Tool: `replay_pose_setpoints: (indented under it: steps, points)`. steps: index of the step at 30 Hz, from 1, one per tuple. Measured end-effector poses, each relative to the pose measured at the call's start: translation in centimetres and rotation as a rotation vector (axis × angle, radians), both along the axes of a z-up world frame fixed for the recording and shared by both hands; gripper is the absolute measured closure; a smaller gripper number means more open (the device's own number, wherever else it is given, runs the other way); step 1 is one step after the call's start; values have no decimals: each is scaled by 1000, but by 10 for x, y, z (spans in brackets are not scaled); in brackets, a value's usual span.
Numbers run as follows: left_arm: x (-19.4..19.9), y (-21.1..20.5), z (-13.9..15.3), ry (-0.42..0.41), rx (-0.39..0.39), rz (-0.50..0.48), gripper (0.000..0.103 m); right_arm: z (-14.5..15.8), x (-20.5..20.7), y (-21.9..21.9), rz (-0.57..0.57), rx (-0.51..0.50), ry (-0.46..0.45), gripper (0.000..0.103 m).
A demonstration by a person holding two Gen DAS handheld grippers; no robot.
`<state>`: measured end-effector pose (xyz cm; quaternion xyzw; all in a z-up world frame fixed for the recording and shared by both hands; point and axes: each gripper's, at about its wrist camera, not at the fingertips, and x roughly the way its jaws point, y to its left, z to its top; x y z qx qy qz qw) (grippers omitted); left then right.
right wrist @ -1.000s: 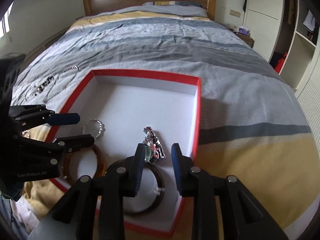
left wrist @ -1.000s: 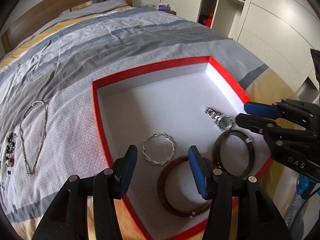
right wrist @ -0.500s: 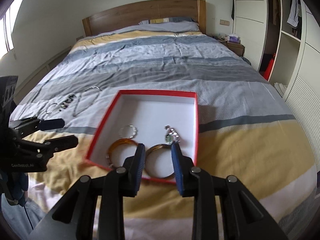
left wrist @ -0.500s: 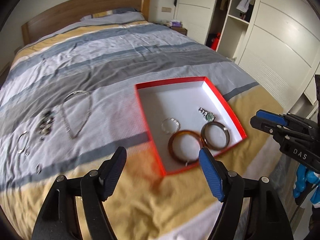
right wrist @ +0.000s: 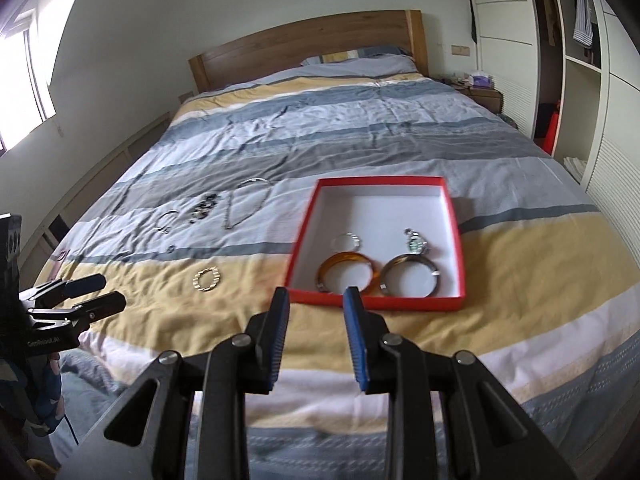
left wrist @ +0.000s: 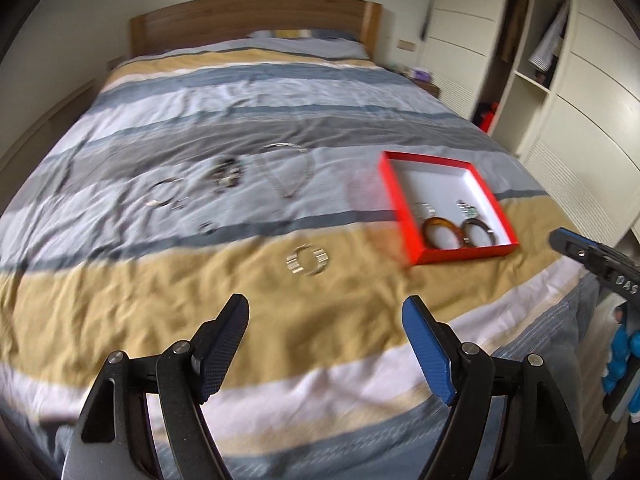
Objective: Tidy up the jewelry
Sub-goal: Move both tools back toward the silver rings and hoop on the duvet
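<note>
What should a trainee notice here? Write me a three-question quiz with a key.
1. True or false: the watch lies inside the red box.
2. The gold bracelet lies on which stripe of the bedspread? A yellow, B grey, C white.
3. Fill in: the box holds ____ pieces of jewelry.
Key: 1 true; 2 A; 3 four.

Daylit via window (right wrist: 24, 76); motion-blurred (fisheye-warped edges).
</note>
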<state>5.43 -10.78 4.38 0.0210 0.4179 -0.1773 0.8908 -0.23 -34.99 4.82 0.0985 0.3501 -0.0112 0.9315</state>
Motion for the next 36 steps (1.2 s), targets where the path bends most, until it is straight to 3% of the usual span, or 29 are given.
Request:
replay_pose_setpoints:
  steps: [7,9,17,26,36]
  points:
    - [-38,76,1,-26,-8,160,25,16,-26,39,51,-8,-37,76]
    - [-48,98,0,-36,-21,206,25,18,-31,47,62,-11,-42,70]
    - [-76,148,-5,-32,-35,292,24,23,-44,78,110,-18,-57,67]
    - [-82,165,-12,-25,-33,316,23,24,-41,96,147,-29,-51,67]
    - [-55,171,-41,23,18,326,23,-7,-1,103,169,-8,19,67]
